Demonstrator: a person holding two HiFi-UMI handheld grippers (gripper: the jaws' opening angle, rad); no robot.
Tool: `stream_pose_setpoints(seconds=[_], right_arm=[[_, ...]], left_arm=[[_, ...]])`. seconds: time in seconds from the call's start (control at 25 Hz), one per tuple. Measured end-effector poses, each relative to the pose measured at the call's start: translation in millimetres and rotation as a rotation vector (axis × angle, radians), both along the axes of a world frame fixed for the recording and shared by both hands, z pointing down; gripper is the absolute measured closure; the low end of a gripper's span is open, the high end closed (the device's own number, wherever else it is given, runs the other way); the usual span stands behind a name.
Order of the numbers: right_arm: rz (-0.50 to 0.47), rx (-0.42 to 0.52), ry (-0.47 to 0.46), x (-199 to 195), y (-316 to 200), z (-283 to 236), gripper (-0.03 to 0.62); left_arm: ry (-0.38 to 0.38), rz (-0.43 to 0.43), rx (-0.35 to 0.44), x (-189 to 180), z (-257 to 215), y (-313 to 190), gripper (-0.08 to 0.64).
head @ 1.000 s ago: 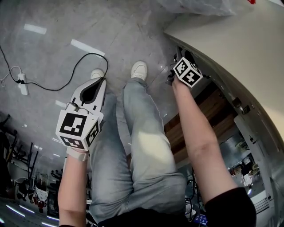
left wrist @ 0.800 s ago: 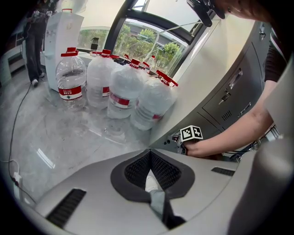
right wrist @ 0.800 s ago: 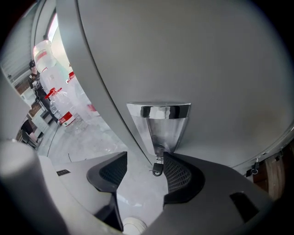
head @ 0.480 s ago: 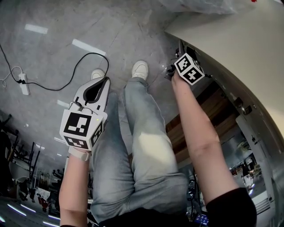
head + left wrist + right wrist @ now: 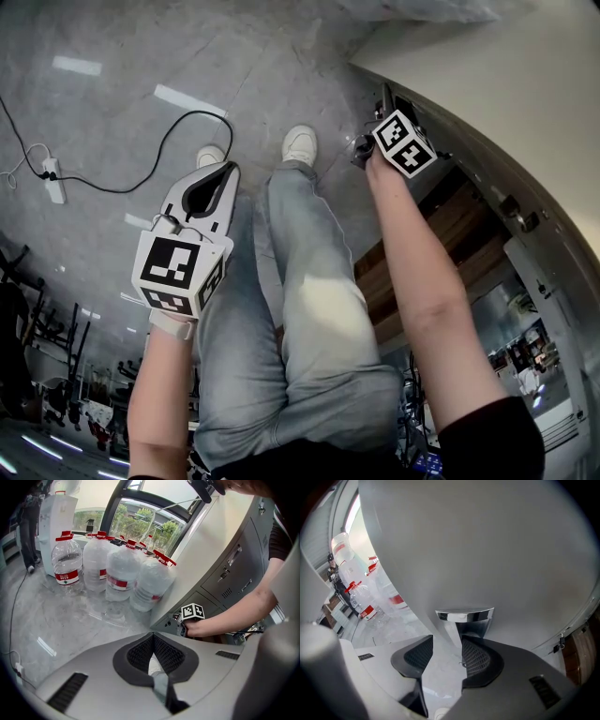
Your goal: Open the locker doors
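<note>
The grey locker door (image 5: 497, 550) fills the right gripper view, with its chrome handle (image 5: 465, 616) low in the middle. My right gripper (image 5: 447, 640) straddles the handle; its jaws have just been closing, and the left pad (image 5: 419, 654) still stands a little clear of the metal. In the head view the right gripper (image 5: 382, 117) reaches down at the door's edge (image 5: 487, 192), and wood shows inside the locker (image 5: 450, 248). My left gripper (image 5: 225, 167) hangs over the floor, shut and empty. Its pads (image 5: 152, 634) meet at the tips.
Several large water bottles (image 5: 117, 571) stand on the floor by the lockers (image 5: 234, 564). A power strip (image 5: 52, 180) and its black cable (image 5: 159, 150) lie on the grey floor at left. The person's legs and white shoes (image 5: 300, 145) are between the grippers.
Both grippers stay about where they were, and the door stands as before.
</note>
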State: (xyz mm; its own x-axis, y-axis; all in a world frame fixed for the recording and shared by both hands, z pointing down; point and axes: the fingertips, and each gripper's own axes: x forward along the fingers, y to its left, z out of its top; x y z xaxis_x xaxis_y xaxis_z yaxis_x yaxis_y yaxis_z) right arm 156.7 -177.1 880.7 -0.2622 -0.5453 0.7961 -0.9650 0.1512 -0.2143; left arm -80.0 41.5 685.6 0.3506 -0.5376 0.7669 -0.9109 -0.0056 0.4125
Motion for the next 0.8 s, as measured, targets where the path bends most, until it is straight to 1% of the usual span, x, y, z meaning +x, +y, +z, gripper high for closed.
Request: stream_pose_setpoints(seconds=[0.16, 0.28, 0.44, 0.6, 0.8], right_arm=[[0.000, -0.004, 0.017, 5, 14, -1, 0.427], [0.002, -0.002, 0.008, 6, 25, -4, 0.431], [0.020, -0.015, 0.039, 13, 44, -4, 0.433], [0.108, -0.029, 0.028, 19, 61, -4, 0.433], [0.223, -0.049, 0.028, 28, 85, -5, 0.434]], left_arm=[[0.001, 0.008, 0.001, -2, 1, 5, 0.543], [-0.001, 0.023, 0.003, -4, 0, 11, 0.543], [-0.005, 0.036, 0.004, -10, 0, 17, 0.543], [-0.002, 0.049, 0.005, -13, 0, 24, 0.543], [0.007, 0.100, 0.008, -16, -1, 32, 0.543]])
